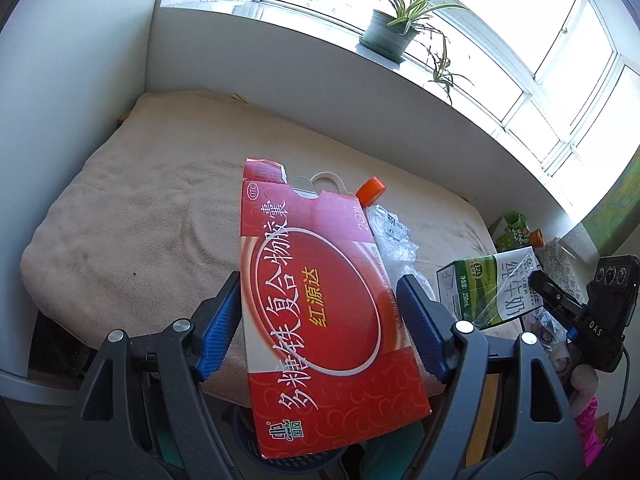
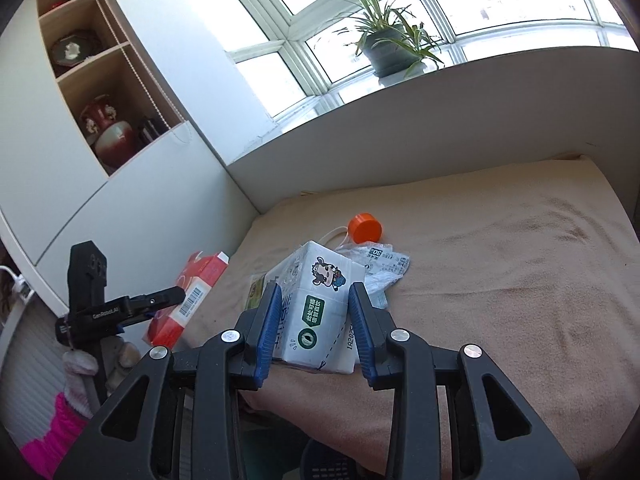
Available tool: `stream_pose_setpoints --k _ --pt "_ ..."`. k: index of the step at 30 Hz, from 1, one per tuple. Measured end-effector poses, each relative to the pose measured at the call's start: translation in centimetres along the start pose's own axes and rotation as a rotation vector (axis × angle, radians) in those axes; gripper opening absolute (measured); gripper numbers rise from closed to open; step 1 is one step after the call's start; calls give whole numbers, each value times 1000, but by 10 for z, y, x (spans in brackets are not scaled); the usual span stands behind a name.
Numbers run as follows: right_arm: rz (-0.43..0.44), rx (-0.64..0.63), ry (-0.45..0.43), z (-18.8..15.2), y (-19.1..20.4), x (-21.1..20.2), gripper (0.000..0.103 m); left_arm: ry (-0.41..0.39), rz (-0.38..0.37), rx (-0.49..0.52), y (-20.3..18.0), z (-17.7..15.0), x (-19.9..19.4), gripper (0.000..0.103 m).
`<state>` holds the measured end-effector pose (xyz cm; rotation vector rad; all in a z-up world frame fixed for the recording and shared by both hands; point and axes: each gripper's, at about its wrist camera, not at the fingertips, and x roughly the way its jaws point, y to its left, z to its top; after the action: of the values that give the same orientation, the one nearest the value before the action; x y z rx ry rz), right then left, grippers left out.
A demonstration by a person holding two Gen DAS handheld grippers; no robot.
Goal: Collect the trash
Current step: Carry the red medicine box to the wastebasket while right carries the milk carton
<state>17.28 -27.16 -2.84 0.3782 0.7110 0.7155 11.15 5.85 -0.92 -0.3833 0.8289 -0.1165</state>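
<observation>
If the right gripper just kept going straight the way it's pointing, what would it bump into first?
Probably the crumpled clear plastic wrapper on the beige blanket, just beyond the milk carton the right gripper already holds. The orange cap lies farther on. Depth is hard to judge here.

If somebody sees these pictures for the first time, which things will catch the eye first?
The big red medicine box clamped in the left gripper fills the left view. The right gripper holds a white and green milk carton above the beige blanket, where an orange cap lies behind it.
</observation>
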Motion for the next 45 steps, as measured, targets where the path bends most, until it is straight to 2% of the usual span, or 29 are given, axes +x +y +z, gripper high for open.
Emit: stream_pose_setpoints --k 13,22,37,45 --pt "-9 -27 38 -51 7 -20 33 27 -19 9 -3 -77 -26 78" --pt "-26 -40 105 -97 11 -14 33 106 -38 -49 10 -131 -18 78" --pt "-103 -18 232 -165 -7 8 33 291 -40 -113 24 -206 40 78" --pt "-147 -8 303 -198 -23 25 33 379 -16 -126 30 -232 78 78"
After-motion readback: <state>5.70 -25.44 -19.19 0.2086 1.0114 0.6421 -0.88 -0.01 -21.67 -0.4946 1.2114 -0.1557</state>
